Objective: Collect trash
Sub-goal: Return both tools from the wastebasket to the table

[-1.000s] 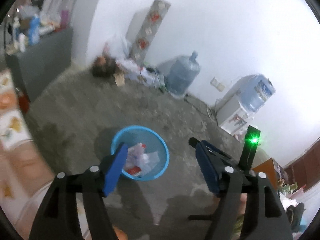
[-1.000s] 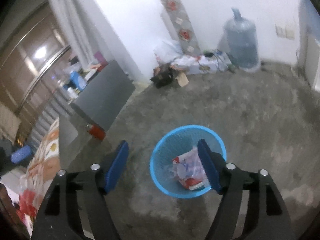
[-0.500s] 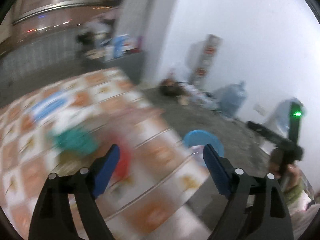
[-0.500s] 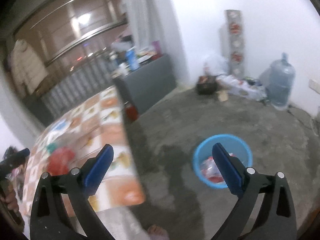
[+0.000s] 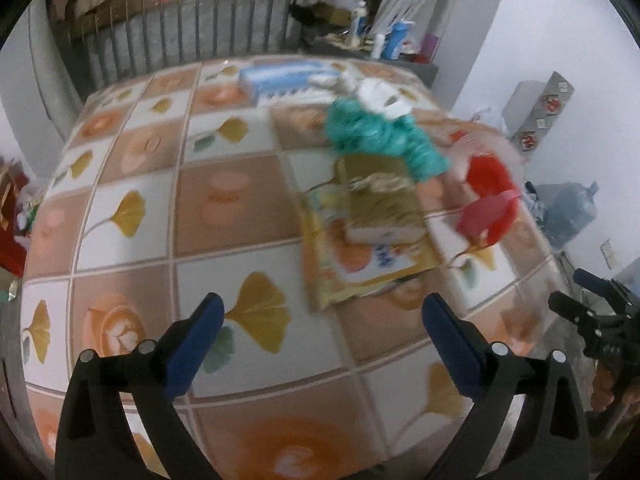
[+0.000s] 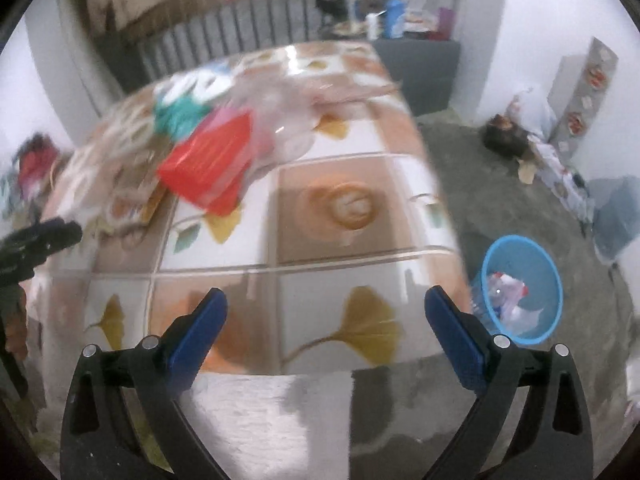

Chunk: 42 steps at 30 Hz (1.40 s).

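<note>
My left gripper is open and empty above the near part of a table with a leaf-patterned cloth. On it lie a yellow flat packet, a gold box, a teal crumpled bag, a red wrapper and white scraps. My right gripper is open and empty over the table's near right corner. The red wrapper and teal bag lie far left of it. The blue bin with trash stands on the floor at right.
A blue tissue pack lies at the table's far edge. The other gripper shows at the right of the left wrist view. A grey cabinet, water jugs and floor clutter stand by the white wall.
Both grippers have swung away from the blue bin on the floor and up over the table. Both stay open and empty.
</note>
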Each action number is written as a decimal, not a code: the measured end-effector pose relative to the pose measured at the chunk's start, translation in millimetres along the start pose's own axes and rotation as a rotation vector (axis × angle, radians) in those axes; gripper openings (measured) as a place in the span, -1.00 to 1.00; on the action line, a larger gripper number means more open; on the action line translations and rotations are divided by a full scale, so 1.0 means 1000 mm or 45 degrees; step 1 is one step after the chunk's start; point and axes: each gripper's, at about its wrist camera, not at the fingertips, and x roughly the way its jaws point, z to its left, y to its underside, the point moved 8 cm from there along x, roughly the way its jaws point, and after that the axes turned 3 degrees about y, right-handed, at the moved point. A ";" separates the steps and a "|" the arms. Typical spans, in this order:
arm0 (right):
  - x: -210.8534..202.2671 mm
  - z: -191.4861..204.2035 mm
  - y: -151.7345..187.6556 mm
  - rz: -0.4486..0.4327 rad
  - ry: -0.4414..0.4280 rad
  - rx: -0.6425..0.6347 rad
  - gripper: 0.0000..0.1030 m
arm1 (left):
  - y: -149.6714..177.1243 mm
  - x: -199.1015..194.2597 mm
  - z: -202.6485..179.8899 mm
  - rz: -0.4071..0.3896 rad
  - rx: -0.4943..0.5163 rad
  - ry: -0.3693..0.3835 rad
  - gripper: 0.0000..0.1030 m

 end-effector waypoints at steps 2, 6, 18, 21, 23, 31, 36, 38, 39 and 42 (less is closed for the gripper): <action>0.005 0.013 0.002 0.027 0.012 -0.035 0.84 | 0.002 0.006 0.008 0.013 -0.011 -0.015 0.89; 0.013 0.029 0.007 0.067 0.018 -0.087 0.84 | 0.006 0.014 0.025 0.029 -0.050 -0.042 0.89; 0.033 0.045 -0.001 0.055 0.009 -0.081 0.85 | 0.010 0.019 0.033 0.030 0.047 -0.134 0.89; 0.030 0.047 0.001 0.036 0.013 -0.080 0.85 | 0.013 0.020 0.031 0.019 0.091 -0.163 0.89; 0.031 0.048 0.001 0.026 0.015 -0.078 0.85 | 0.015 0.020 0.030 0.000 0.113 -0.175 0.89; 0.029 0.050 0.002 0.027 0.022 -0.071 0.85 | 0.016 0.018 0.031 -0.013 0.127 -0.170 0.90; 0.028 0.050 0.001 0.010 0.016 -0.079 0.85 | 0.017 0.017 0.029 -0.036 0.167 -0.147 0.90; 0.028 0.050 0.001 0.023 0.014 -0.080 0.85 | 0.018 0.017 0.029 -0.047 0.180 -0.139 0.90; 0.028 0.051 0.001 0.044 0.009 -0.084 0.85 | 0.018 0.016 0.028 -0.049 0.182 -0.136 0.90; 0.021 0.060 0.003 0.092 -0.074 -0.090 0.85 | 0.019 0.015 0.029 -0.054 0.191 -0.124 0.90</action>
